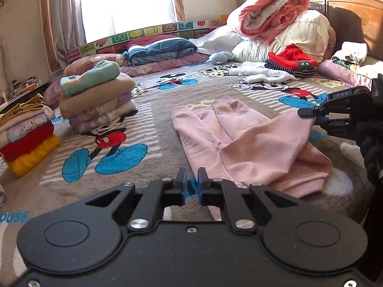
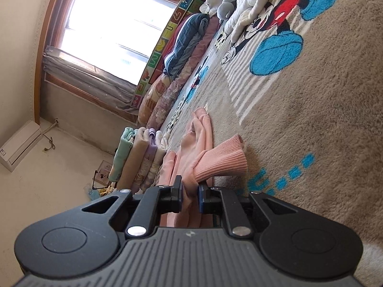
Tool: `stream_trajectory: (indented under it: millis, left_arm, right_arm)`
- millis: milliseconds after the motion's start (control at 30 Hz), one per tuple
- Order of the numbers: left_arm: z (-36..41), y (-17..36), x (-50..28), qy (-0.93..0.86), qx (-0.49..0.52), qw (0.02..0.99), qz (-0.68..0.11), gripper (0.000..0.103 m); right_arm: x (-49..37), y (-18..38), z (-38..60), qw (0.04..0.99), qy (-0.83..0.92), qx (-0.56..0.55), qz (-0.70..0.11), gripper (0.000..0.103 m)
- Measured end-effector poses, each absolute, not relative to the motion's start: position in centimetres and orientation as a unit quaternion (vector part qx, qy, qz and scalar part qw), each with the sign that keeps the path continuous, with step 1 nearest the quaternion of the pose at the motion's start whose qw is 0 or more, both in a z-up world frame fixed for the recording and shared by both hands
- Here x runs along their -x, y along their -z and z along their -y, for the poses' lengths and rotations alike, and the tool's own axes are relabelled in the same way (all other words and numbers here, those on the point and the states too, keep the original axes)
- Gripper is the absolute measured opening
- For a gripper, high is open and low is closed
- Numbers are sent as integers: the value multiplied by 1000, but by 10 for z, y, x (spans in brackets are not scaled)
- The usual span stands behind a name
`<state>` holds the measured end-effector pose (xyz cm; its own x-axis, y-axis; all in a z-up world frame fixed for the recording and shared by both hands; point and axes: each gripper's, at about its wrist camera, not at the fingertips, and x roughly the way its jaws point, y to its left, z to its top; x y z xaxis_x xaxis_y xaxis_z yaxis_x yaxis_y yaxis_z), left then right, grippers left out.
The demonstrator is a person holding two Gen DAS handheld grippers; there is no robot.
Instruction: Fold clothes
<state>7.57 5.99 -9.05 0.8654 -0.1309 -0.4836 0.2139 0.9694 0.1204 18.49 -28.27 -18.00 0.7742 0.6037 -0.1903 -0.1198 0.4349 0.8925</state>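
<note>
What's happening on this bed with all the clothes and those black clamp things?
Someone is folding laundry with a hand-held claw in each hand. The right claw is clamped on the ribbed hem of a pink sweatshirt spread on the cartoon blanket. The left claw is shut and holds nothing, just above the sweatshirt's near edge. Two stacks of folded clothes sit to the side, and more unfolded pieces wait near the pillows.

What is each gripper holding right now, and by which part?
The right gripper is shut on the pink sweatshirt, pinching the fabric just behind its ribbed hem. The left gripper is shut and holds nothing.
</note>
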Motion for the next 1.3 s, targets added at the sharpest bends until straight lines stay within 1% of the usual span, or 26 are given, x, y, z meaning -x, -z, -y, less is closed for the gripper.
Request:
stream_trajectory:
  millis: [67, 100, 167, 233, 367, 400, 467, 600, 700, 833, 967, 1133, 1233, 1300]
  left_arm:
    - [-55, 107, -82, 120, -54, 954, -269, 6]
    - [-49, 120, -86, 129, -62, 947, -289, 6]
    - [-34, 142, -87, 122, -113, 936, -311, 6]
    - [-29, 134, -78, 123, -120, 940, -294, 6]
    - [-40, 120, -83, 119, -61, 952, -275, 6]
    - [-41, 121, -86, 119, -52, 951, -280, 6]
    - [-36, 134, -96, 130, -59, 933, -329, 6]
    - [-40, 112, -101, 128, -56, 940, -312, 6]
    - [-49, 82, -123, 116, -43, 950, -286, 7]
    - [-44, 60, -172, 100, -71, 953, -278, 7]
    - [-45, 58, -234, 91, -49, 948, -300, 7]
    - [-44, 76, -302, 84, -24, 937, -338, 7]
    - [-51, 97, -341, 78, -2, 920, -384, 7]
    - [-56, 106, -361, 69, -7, 909, -410, 7]
  right_arm:
    - [-186, 180, 283, 809, -225, -481, -251, 15]
    - [-187, 180, 284, 810, -226, -480, -251, 15]
    - [-187, 184, 286, 805, -219, -488, -257, 15]
    - [-187, 187, 288, 802, -215, -493, -259, 15]
    - [-188, 187, 289, 794, -223, -503, -257, 17]
    - [-189, 187, 289, 794, -225, -503, -256, 18]
    - [-189, 185, 288, 797, -226, -498, -255, 18]
    - [-189, 188, 288, 797, -216, -498, -265, 18]
    - [-188, 187, 289, 801, -212, -495, -263, 18]
    - [-189, 180, 288, 811, -219, -479, -256, 18]
    - [-190, 186, 289, 802, -207, -494, -263, 18]
    - [-192, 184, 289, 797, -223, -501, -252, 18]
    - [-195, 182, 289, 798, -230, -498, -248, 18]
    - [-198, 185, 287, 794, -232, -501, -253, 18]
